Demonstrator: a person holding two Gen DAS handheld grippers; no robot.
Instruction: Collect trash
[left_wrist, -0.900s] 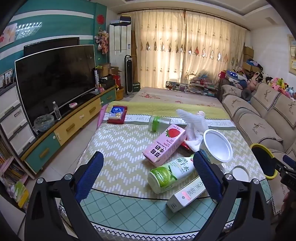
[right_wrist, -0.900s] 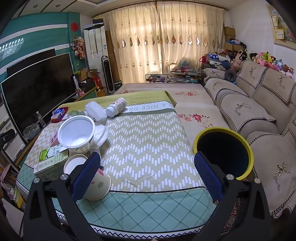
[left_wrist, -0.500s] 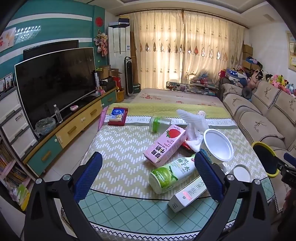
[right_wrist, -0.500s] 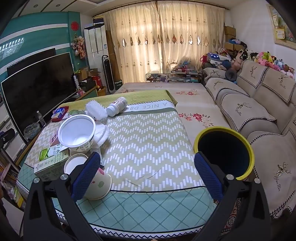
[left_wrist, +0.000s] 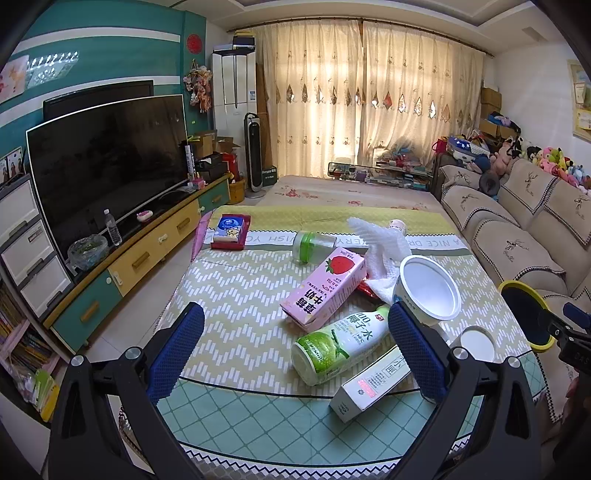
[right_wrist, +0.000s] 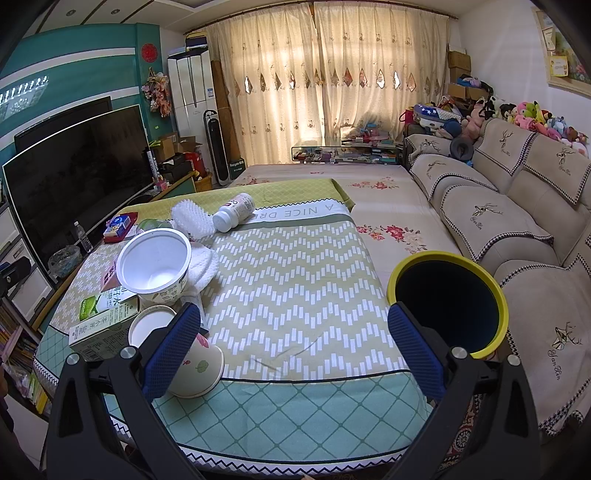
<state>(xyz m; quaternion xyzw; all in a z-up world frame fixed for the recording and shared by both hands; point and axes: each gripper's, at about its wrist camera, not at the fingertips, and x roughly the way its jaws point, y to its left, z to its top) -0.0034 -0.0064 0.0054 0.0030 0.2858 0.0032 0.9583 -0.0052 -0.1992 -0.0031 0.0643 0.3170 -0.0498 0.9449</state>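
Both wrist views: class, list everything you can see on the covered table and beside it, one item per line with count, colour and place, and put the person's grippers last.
milk carton: 1, pink, lying mid-table
drink bottle: 1, green and white, lying near the front
flat box: 1, white and green, front of the pile
large tub: 1, white, tipped on its side
paper cup: 1, cream, floral, on its side at the front
jar: 1, clear, green lid, far side
pill bottle: 1, white, far edge
foam wrap: 1, white, far side
red tray: 1, far left corner
bin: 1, yellow rim, beside the sofa
left gripper: open, empty
right gripper: open, empty
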